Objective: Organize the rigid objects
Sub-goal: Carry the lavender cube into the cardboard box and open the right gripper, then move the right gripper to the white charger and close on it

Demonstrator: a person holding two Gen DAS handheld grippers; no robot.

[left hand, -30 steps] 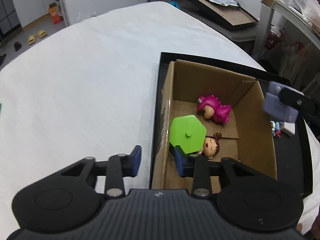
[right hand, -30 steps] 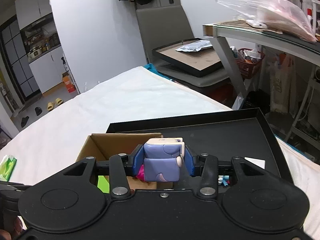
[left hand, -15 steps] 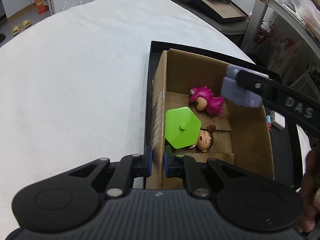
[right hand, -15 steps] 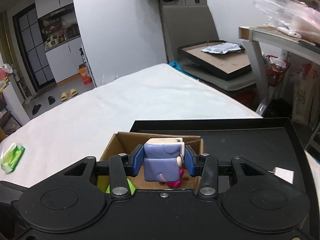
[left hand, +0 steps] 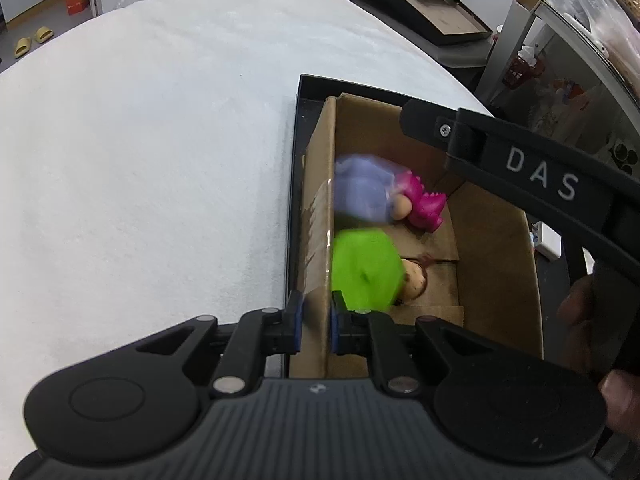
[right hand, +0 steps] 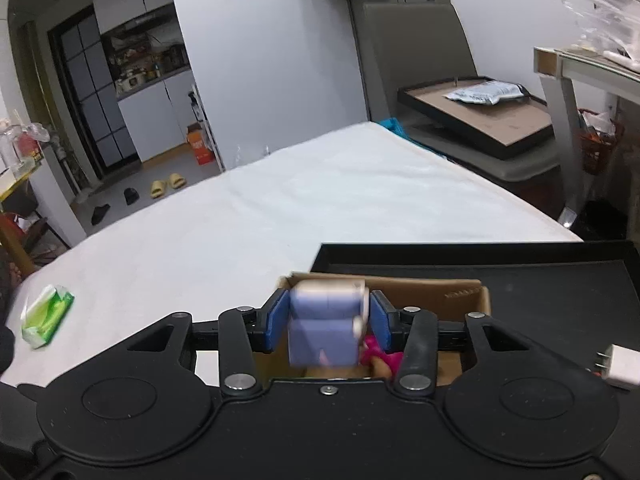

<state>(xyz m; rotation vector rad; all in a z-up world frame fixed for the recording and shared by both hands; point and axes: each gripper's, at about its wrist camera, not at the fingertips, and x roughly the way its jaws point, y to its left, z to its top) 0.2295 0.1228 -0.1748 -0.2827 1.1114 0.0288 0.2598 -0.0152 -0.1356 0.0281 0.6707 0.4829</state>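
Note:
A cardboard box (left hand: 496, 240) stands on a black tray (left hand: 298, 128). In it lie a green hexagonal piece (left hand: 366, 272), a pink dinosaur figure (left hand: 424, 204) and a brown-haired doll head (left hand: 416, 280). My left gripper (left hand: 316, 322) is shut on the box's left wall (left hand: 318, 240). My right gripper (right hand: 326, 322) has its pads spread just clear of a purple block toy (right hand: 324, 328), which is blurred and dropping; the toy shows over the box's left side in the left wrist view (left hand: 362, 192). The right gripper's body (left hand: 520, 172) reaches over the box.
A white cloth (left hand: 140, 160) covers the table. A white charger (right hand: 622, 366) lies on the tray right of the box (right hand: 440, 292). A green packet (right hand: 46, 316) lies at the far left. A chair and a metal shelf stand beyond the table.
The right gripper moved over the box and opened, and the purple toy is falling out of it. The left gripper stayed shut on the box wall.

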